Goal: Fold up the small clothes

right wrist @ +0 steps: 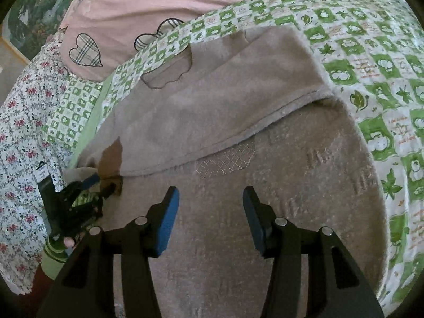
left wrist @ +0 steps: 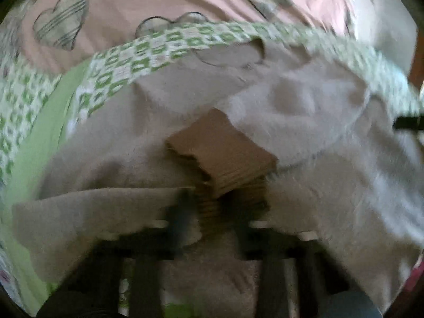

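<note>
Beige fleece garment [right wrist: 212,111] lies spread on a bed, on top of a green-and-white checked sheet [right wrist: 371,74]; a pink cover with plaid hearts [right wrist: 127,8] sits farther back, and a floral fabric [right wrist: 18,137] shows at the left edge of the right wrist view. The garment's upper layer is folded over the lower one, its hem running diagonally across the middle. A brown ribbed cuff [left wrist: 220,153] is at the garment's left side. Left tool [left wrist: 209,198] is clenched on that brown cuff, cuff fabric pinched between its dark fingers; its own view is motion-blurred, so the contact detail is soft. In the right wrist view the left tool [right wrist: 106,182] shows at the left, its tip on the cuff [right wrist: 112,159], with a fingertip of the person's hand [right wrist: 69,242] at its base. Right tool [right wrist: 210,212] is released, blue pads [right wrist: 169,220] standing apart over the lower layer of the garment, nothing between them, not gripping. A mesh-textured patch [right wrist: 225,159] on the lower layer sits just below the hem, ahead of the right tool.
</note>
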Action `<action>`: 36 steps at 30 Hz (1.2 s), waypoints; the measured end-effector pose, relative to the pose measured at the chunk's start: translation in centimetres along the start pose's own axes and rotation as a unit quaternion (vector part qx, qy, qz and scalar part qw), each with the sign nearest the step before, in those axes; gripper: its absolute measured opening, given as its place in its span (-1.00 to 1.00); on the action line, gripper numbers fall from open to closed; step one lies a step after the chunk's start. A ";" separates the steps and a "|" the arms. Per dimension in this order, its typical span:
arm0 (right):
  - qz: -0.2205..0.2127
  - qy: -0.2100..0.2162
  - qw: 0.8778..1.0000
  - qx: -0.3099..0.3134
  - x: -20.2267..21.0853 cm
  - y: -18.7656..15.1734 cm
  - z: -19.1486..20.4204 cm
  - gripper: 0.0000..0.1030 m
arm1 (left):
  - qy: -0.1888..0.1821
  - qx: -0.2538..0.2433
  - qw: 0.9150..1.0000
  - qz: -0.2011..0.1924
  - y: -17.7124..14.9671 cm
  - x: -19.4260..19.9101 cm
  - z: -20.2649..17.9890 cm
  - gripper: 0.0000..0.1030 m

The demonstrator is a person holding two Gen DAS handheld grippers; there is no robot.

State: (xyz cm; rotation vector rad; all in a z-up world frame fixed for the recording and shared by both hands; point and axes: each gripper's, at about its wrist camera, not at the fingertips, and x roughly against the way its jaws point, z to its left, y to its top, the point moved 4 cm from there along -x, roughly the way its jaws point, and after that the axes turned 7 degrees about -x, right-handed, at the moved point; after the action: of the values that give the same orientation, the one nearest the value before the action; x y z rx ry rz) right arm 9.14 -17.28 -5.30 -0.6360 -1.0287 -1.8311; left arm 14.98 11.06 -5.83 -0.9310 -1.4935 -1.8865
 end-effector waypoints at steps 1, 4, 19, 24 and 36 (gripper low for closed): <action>-0.002 -0.001 1.000 -0.001 0.1 0.2 0.0 0.00 | -0.004 0.015 1.000 -0.009 -0.2 0.6 0.7 -0.88; -0.006 -0.004 1.000 -0.001 0.3 0.4 0.1 0.00 | 0.008 0.039 0.999 -0.036 -1.3 3.1 1.9 -1.00; 0.017 0.022 1.000 -0.006 -0.3 -0.9 1.3 0.01 | 0.013 -0.102 0.995 0.005 -1.0 2.4 -2.4 0.31; 0.018 0.015 0.999 -0.023 0.0 -0.7 0.2 0.01 | 0.034 -0.125 0.991 0.039 -1.5 -0.7 -1.5 0.03; 0.015 0.031 0.999 -0.022 0.4 -0.7 0.5 0.01 | -0.015 0.048 0.993 -0.111 -0.1 11.0 3.0 -0.87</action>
State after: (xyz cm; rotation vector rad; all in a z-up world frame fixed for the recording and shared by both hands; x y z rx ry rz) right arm 8.35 -16.88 -5.02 -0.6125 -0.9358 -1.8406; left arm 8.82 13.98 3.26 -0.7807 -1.7510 -1.9404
